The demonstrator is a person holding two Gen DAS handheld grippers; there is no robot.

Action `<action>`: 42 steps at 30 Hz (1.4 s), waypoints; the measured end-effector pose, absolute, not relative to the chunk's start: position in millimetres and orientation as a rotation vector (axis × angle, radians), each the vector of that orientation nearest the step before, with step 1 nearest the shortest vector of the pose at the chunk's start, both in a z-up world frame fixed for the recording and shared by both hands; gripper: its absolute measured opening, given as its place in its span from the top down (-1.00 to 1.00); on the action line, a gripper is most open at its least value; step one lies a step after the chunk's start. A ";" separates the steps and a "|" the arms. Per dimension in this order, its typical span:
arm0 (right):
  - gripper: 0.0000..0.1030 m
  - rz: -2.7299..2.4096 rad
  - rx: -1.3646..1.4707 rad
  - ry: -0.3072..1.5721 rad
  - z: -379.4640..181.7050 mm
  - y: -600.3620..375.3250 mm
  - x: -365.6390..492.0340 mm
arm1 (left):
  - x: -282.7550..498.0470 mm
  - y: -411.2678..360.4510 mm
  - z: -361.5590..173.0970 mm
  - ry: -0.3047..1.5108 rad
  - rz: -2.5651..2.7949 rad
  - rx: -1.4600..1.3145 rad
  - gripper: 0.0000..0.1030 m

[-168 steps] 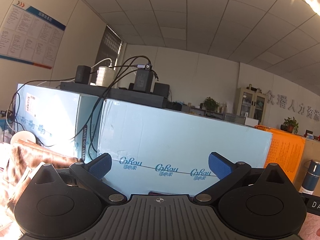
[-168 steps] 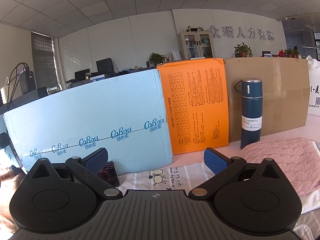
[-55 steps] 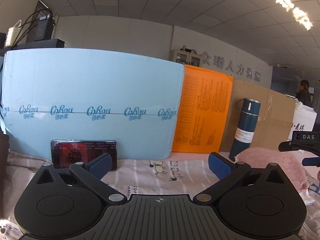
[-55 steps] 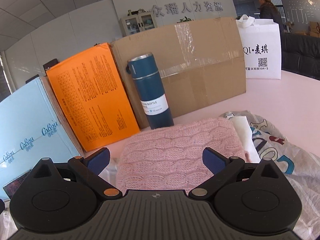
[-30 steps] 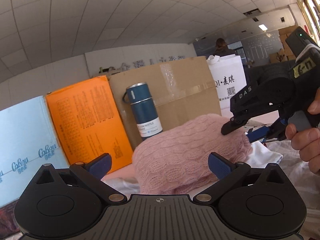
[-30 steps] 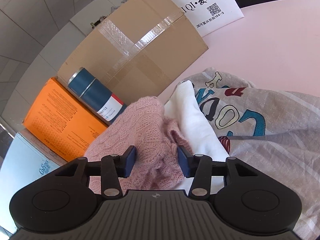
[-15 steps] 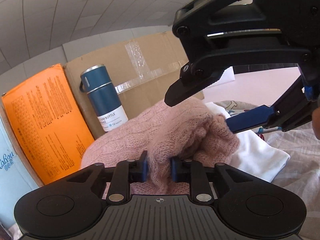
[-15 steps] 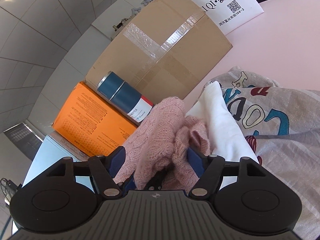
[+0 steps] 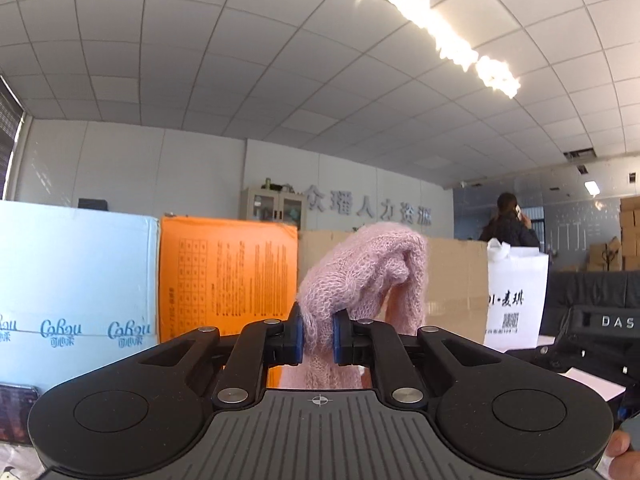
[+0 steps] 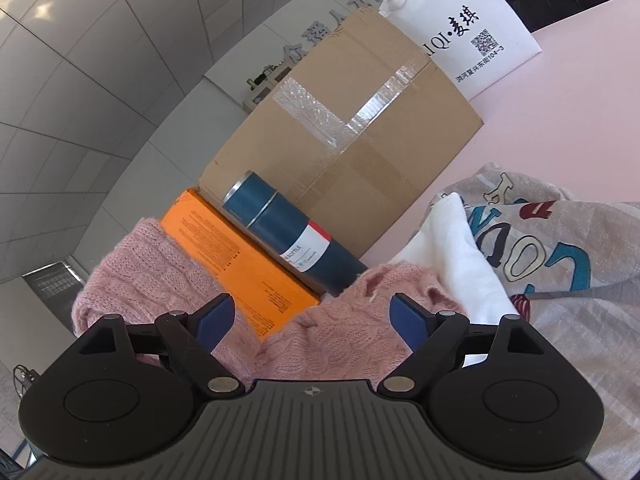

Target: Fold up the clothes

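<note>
A pink knitted sweater (image 9: 368, 268) is the garment in hand. My left gripper (image 9: 318, 340) is shut on a fold of it and holds it up in the air, with knit bunched above the blue pads. In the right wrist view the sweater (image 10: 344, 340) drapes from the upper left down across the table under my right gripper (image 10: 310, 316), which is open above the knit and grips nothing. Part of the right gripper's black body (image 9: 596, 344) shows at the right edge of the left wrist view.
A white garment (image 10: 460, 248) and a grey printed cloth (image 10: 568, 264) lie right of the sweater on the pink table (image 10: 560, 112). Behind stand a blue bottle (image 10: 288, 236), an orange box (image 10: 244, 268), a cardboard box (image 10: 344, 128), a white bag (image 10: 468, 28) and a light blue box (image 9: 72, 272).
My left gripper, shut on the sweater, has lifted it well up off the table. My right gripper has opened wide and let go of the knit.
</note>
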State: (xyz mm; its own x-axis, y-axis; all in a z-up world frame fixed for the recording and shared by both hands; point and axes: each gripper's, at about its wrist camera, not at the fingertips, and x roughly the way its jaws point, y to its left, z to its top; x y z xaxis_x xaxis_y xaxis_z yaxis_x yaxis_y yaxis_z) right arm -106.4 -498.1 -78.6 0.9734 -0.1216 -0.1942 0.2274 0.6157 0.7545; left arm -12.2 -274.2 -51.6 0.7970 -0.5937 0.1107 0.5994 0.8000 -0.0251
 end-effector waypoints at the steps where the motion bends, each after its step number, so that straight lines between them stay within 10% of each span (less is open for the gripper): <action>1: -0.68 -0.150 0.879 0.137 -77.9 -494.4 -102.3 | -15.2 -270.2 -45.8 -0.120 -0.645 -0.077 0.77; 11: -0.76 0.070 0.794 0.142 -63.4 -459.0 -84.6 | -57.4 -200.9 4.4 -0.172 -0.829 -0.333 0.78; 26: -0.77 0.329 0.545 0.253 -57.2 -356.8 -65.7 | -127.0 -30.5 -80.1 0.051 -0.180 -0.315 0.76; 29: -0.77 0.370 0.466 0.300 -61.9 -329.5 -63.2 | -124.3 -15.9 -97.3 0.168 -0.063 -0.225 0.61; 33: -0.77 0.370 0.325 0.390 -72.7 -293.9 -59.4 | -137.3 11.6 -108.7 0.203 0.068 -0.072 -0.49; 42: -0.77 0.206 0.249 0.610 -105.1 -276.9 -36.4 | -168.2 46.2 -102.3 0.134 0.028 0.056 -0.90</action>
